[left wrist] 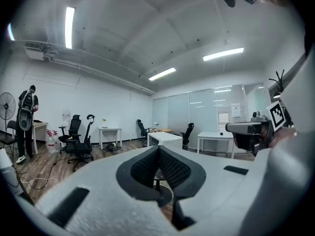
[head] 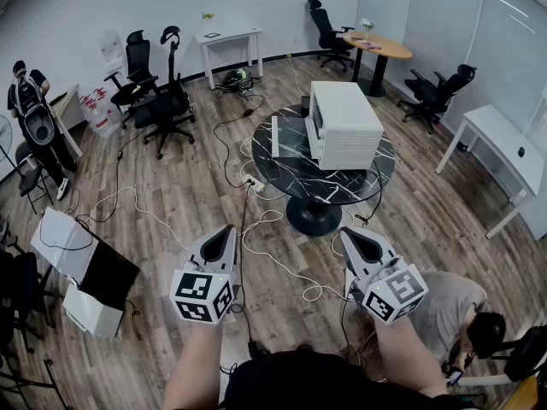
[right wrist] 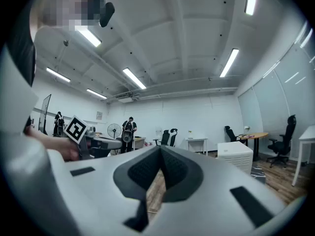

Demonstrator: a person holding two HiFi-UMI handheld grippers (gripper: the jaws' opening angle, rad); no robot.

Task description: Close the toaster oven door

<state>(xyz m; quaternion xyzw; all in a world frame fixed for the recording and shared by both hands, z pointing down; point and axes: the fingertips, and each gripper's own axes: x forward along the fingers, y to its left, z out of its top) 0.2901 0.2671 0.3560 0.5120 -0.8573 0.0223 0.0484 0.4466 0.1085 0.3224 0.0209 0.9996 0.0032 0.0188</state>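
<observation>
- Big office room, wood floor with white cables snaking all over, black chairs and white desks along the walls.
- Round black marble table sits mid-room.
- Oven is on that table, white box, with its door dropped open toward the left.
- Left gripper has its jaws pinched together, nothing between them.
- Right gripper is the same, closed and empty.
- Both grippers are held level and side by side, well short of the table, with the oven straight ahead across the floor.
</observation>
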